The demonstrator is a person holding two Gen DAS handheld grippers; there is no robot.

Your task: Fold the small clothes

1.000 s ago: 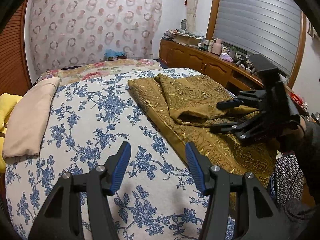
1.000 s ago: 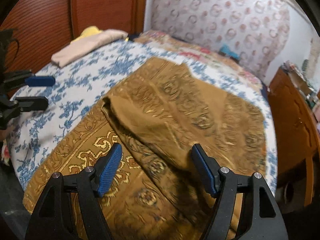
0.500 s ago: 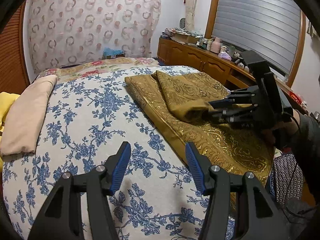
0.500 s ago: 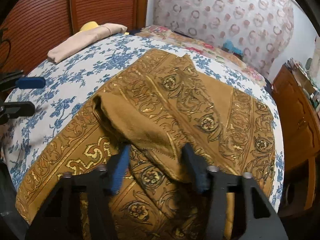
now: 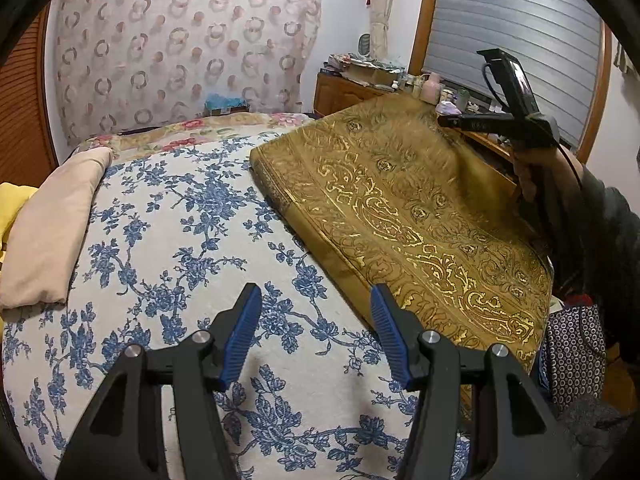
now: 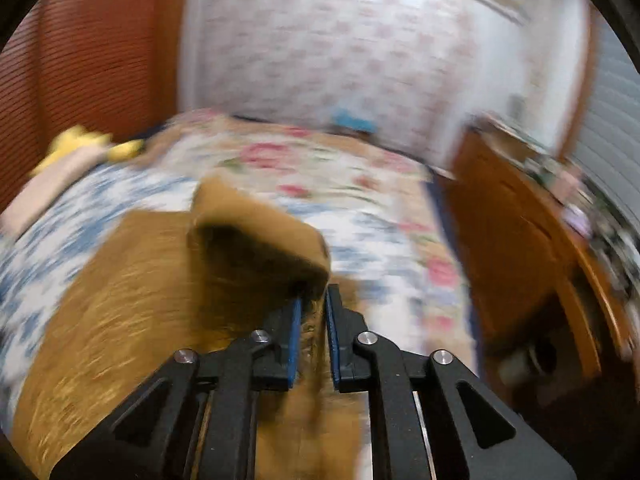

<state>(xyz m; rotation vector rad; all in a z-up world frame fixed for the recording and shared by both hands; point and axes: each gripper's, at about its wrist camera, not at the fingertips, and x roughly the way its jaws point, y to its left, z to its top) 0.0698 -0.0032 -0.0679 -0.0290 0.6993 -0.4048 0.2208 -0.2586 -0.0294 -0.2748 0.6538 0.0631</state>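
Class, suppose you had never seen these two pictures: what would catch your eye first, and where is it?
The gold-patterned brown cloth dominates: it covers the right side of the blue-flowered bedspread, and its far edge is raised off the bed by the right gripper, which is clamped shut on it. Next comes the left gripper, wide open and empty over the bedspread near the cloth's left edge. The right wrist view is heavily blurred.

Right wrist view smeared throughout by motion: gold cloth (image 6: 132, 304) reduced to streaks, pattern unreadable, bedspread (image 6: 384, 216) flowers mere blotches. Cloth edge between the right gripper (image 6: 311, 316) pads partly hidden by the fingers; clutter on the sideboard (image 5: 372, 70) too small to identify. Beige pillow (image 5: 48, 232) and yellow item (image 5: 12, 208) cut off at the left wrist view's left rim.
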